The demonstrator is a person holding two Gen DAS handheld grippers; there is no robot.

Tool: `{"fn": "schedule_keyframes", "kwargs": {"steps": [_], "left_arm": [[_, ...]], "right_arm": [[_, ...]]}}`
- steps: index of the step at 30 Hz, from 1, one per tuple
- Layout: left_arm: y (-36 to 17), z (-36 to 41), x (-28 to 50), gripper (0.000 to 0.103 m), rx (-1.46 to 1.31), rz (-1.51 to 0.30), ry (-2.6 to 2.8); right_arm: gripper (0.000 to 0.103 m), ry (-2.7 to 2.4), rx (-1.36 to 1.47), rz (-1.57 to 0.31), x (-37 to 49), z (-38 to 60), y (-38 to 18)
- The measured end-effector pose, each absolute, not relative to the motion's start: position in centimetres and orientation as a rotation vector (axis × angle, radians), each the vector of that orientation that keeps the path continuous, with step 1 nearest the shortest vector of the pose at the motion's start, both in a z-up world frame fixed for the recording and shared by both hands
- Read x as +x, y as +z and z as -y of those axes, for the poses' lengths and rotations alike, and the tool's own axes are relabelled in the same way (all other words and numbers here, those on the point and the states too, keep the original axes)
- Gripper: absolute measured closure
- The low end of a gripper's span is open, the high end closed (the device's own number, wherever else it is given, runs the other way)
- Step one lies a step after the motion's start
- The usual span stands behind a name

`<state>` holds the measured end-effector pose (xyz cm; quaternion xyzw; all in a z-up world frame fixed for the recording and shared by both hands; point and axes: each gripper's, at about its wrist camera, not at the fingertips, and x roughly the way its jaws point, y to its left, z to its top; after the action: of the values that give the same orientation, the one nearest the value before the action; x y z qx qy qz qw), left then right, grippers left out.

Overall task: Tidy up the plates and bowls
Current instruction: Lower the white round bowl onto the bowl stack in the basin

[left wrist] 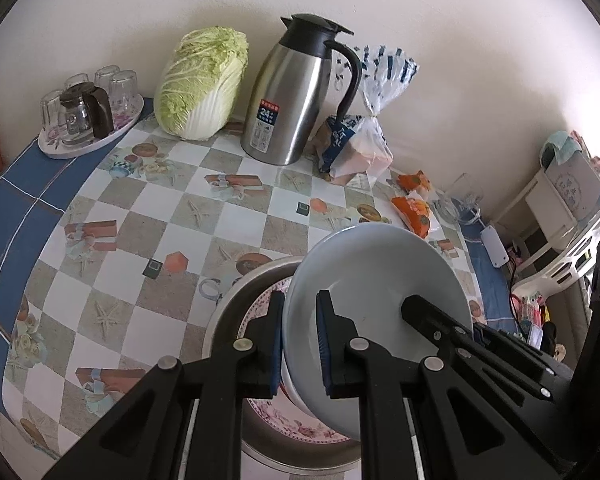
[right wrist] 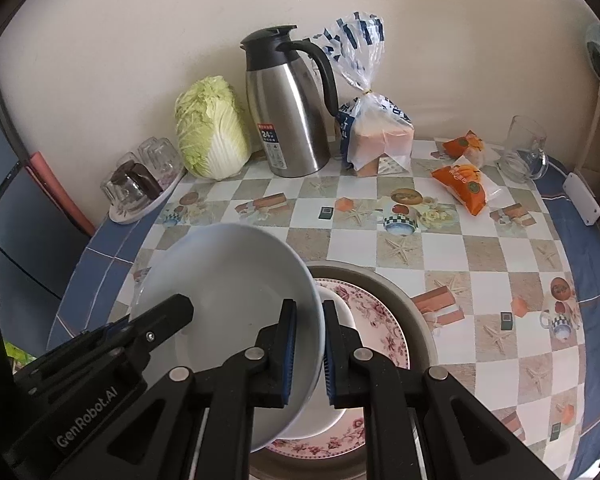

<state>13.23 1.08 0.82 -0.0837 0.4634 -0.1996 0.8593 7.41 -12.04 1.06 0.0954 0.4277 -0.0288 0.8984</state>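
A white bowl (left wrist: 380,276) (right wrist: 236,280) hangs tilted over a grey metal basin (left wrist: 236,296) (right wrist: 408,304). My left gripper (left wrist: 300,340) is shut on the bowl's left rim, and its finger (right wrist: 176,312) shows at the bowl's far side in the right wrist view. My right gripper (right wrist: 310,350) is shut on the opposite rim, and its fingertip (left wrist: 416,312) shows in the left wrist view. In the basin lies a pink floral plate (left wrist: 296,424) (right wrist: 380,312) with another white dish (right wrist: 342,312) on it, partly hidden by the held bowl.
Along the wall stand a steel thermos jug (left wrist: 288,96) (right wrist: 288,112), a napa cabbage (left wrist: 200,84) (right wrist: 212,132), a bagged loaf (left wrist: 360,148) (right wrist: 380,136) and a tray of upturned glasses (left wrist: 88,120) (right wrist: 140,184). Orange snack packs (right wrist: 464,184), a glass mug (right wrist: 524,152) and a white power strip (right wrist: 582,200) lie right.
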Motion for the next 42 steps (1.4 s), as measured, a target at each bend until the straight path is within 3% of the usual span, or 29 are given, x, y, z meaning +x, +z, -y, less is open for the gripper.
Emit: {"fn": "schedule_keyframes", "kwargs": {"steps": [31,42], "left_arm": [[-2.1,-0.3,14.1,0.089,-0.157,-1.032,-0.404],[-1.8,-0.5,14.0,0.093,-0.159,-1.007,-0.41]], "right_arm": [[0.087,-0.059,0.193,-0.959,7.9,12.7,-1.1],[0.088,-0.035,0.254,-0.959,7.8,13.8,-1.2]]}}
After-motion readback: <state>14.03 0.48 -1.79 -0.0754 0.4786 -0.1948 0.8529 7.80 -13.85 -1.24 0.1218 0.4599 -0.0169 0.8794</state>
